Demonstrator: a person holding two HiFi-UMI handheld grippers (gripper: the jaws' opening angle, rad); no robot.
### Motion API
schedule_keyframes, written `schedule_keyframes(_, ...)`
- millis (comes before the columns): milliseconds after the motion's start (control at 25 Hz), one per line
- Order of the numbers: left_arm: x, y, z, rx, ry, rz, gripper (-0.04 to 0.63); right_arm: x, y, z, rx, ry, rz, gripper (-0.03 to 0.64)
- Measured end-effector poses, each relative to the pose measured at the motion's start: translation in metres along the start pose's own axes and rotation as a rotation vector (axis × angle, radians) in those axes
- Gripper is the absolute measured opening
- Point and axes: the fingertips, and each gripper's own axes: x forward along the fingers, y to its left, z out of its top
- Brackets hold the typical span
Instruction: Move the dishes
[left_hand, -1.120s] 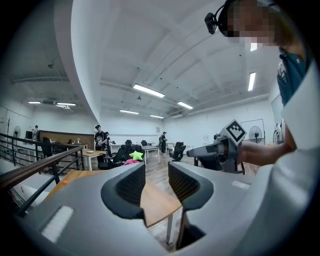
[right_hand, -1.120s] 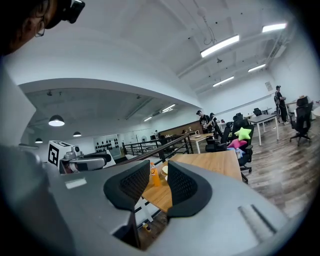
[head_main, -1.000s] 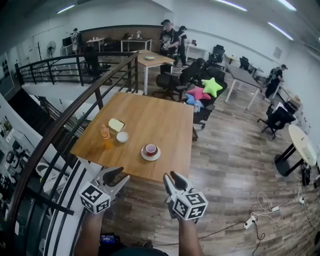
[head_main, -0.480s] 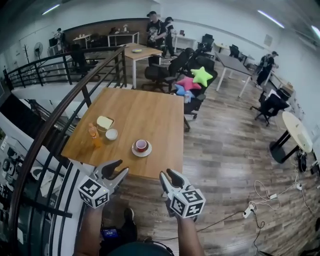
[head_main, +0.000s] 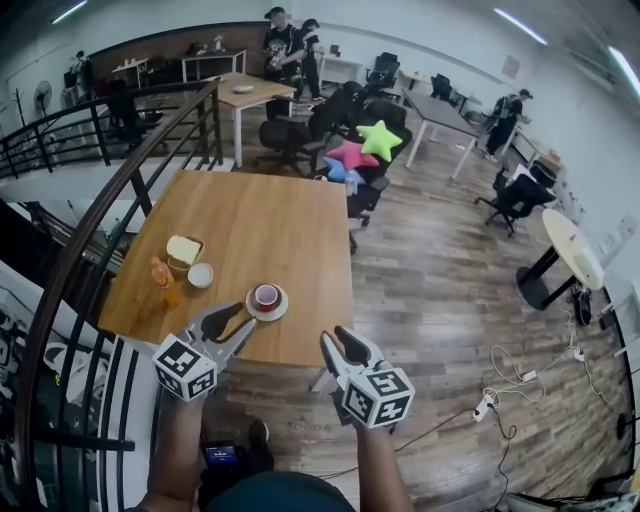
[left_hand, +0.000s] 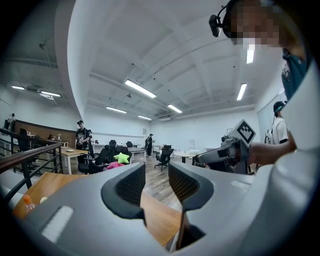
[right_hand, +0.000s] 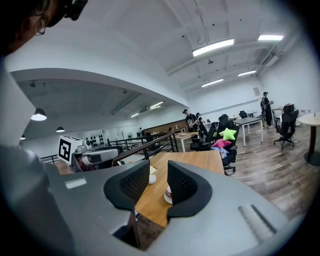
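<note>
A red cup on a white saucer (head_main: 266, 298) stands near the front edge of the wooden table (head_main: 280, 225). To its left are a small white bowl (head_main: 201, 275), an orange bottle (head_main: 162, 279) and a dish with something yellow (head_main: 184, 250). My left gripper (head_main: 236, 326) is open and empty at the table's front edge, just left of and short of the saucer. Off the edge to the right, my right gripper (head_main: 340, 344) is open with nothing in it. The right gripper view shows the cup and saucer (right_hand: 166, 193) and the bowl (right_hand: 152, 178) beyond the jaws.
A dark railing (head_main: 95, 225) runs along the table's left side, with a drop behind it. Office chairs with star cushions (head_main: 352, 150) stand beyond the far end. Wood floor (head_main: 440, 290) lies to the right, cables (head_main: 510, 385) on it. People stand far back.
The table has come closer in the head view. Both grippers now reach its front edge, the left one close to the saucer. Their jaws stay open.
</note>
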Motion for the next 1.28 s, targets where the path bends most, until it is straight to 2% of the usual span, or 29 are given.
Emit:
schedule_keyframes(600, 0.056, 0.113, -0.014, -0.070, -0.038, -0.108, 0.138, 0.100, -0.020, 0.019, -0.023, 0.058, -0.125, 0.115)
schedule_keyframes(880, 0.072, 0.158, -0.021, -0.117, -0.064, -0.117, 0.138, 0.133, -0.023, 0.026, -0.039, 0.101, -0.161, 0.116)
schedule_keyframes(1120, 0.076, 0.171, -0.021, -0.130, -0.076, -0.124, 0.138, 0.154, -0.029, 0.027, -0.046, 0.125, -0.154, 0.117)
schedule_keyframes(1280, 0.070, 0.182, -0.022, -0.136, -0.082, -0.099, 0.138, 0.174, -0.027, 0.029, -0.055, 0.135, -0.121, 0.117)
